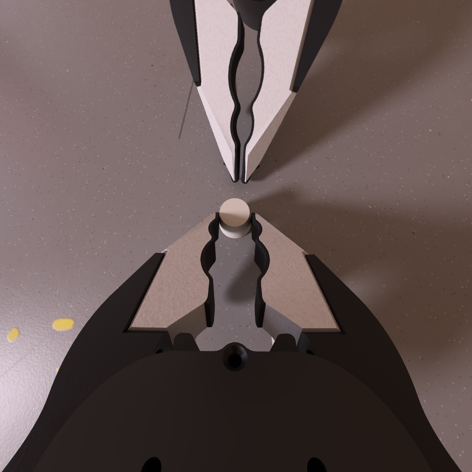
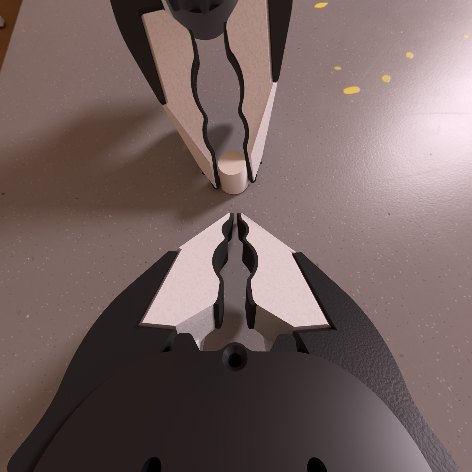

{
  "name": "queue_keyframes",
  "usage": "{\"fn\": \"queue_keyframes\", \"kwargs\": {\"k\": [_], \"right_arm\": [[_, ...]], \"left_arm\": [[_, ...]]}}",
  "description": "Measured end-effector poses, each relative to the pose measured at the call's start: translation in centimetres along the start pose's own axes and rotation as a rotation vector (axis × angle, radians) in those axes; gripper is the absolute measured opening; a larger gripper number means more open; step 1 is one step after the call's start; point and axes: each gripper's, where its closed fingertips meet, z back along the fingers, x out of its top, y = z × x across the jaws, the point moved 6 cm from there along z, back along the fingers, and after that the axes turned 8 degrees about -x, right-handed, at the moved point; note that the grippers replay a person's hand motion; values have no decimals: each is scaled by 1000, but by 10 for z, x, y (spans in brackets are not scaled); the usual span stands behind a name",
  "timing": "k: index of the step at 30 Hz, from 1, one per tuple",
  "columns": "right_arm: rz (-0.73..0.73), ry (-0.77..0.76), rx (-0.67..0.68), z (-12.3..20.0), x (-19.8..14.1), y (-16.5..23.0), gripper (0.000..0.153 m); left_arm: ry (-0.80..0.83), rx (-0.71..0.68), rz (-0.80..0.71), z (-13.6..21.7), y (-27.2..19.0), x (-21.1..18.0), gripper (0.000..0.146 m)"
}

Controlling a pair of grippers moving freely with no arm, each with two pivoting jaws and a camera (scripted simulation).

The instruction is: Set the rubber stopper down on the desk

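Jaws of the left gripper (image 1: pixel 235 217) clamp the small cream cylindrical rubber stopper (image 1: pixel 234 221), upright and seemingly touching the grey speckled desk (image 1: pixel 102 178); the right gripper (image 2: pixel 235 216), nearly closed and empty, sits just beside it. Opening unevenly could tip or roll the stopper

we see the rubber stopper (image 1: pixel 234 221), a short cream cylinder, standing upright on the speckled grey desk (image 1: pixel 102 178), its flat round top facing up
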Motion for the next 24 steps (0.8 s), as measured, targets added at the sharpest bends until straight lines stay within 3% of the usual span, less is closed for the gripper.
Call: {"fn": "queue_keyframes", "kwargs": {"k": [7, 14, 19, 24], "right_arm": [[-82, 15, 25, -2, 2, -2, 3], [-94, 21, 12, -2, 2, 0, 4], [-115, 22, 42, 0, 2, 0, 14], [-105, 40, 19, 6, -2, -3, 11]], "left_arm": [[-1, -2, 4, 0, 0, 0, 25], [-1, 0, 9, 0, 0, 0, 25], [-2, 0, 10, 1, -1, 0, 25], [-1, -2, 7, 1, -2, 0, 25]]}}
